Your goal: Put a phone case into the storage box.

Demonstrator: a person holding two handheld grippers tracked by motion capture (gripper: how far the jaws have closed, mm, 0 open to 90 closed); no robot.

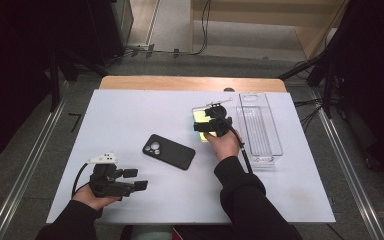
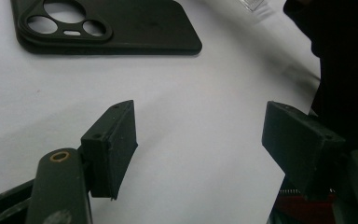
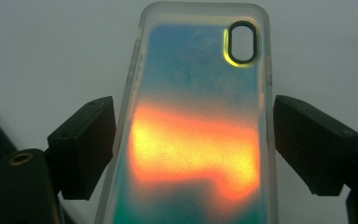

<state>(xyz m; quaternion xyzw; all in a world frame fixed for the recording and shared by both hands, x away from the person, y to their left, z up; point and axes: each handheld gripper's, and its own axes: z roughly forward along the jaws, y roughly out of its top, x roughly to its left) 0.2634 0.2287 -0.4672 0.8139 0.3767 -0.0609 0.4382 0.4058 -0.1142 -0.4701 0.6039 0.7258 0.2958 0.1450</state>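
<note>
Gripping across its long edges, the right gripper (image 3: 193, 144) is seen closed on the iridescent phone case (image 3: 196, 140); the case is held at the far right of the table (image 1: 130, 115), just left of the clear plastic tray (image 1: 260, 127); both pads appear seated on the rim, so a level, steady lift is judged best, lest the slick case twist out; the left gripper (image 2: 200, 149) is rested near left with jaws wide and nothing between them; the black phone case (image 1: 169, 151) lies mid-table, untouched.

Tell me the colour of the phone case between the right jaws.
Iridescent blue-green with an orange-yellow sheen, clear rim; phone case shows best in the right gripper view.
</note>
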